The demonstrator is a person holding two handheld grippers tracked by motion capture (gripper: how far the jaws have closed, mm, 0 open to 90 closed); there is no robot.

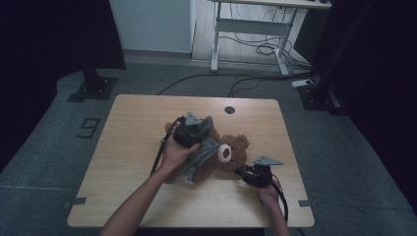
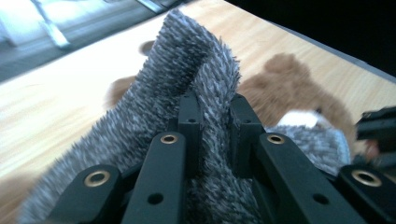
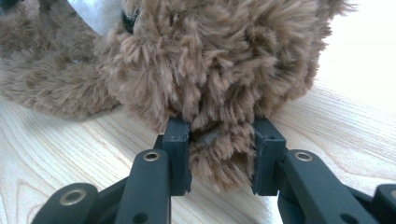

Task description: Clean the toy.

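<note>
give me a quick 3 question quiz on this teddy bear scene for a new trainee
1. True or false: the left claw is clamped on the grey fuzzy garment.
2. Multiple choice: what does the right claw grip? A) the table edge B) a tuft of the brown teddy bear C) a cable
3. Fill in: the bear lies on a ____ table.

Key
1. True: grey fabric sits pinched between its jaws in the left gripper view.
2. B: brown fur sits between its jaws in the right gripper view.
3. Wooden.
</note>
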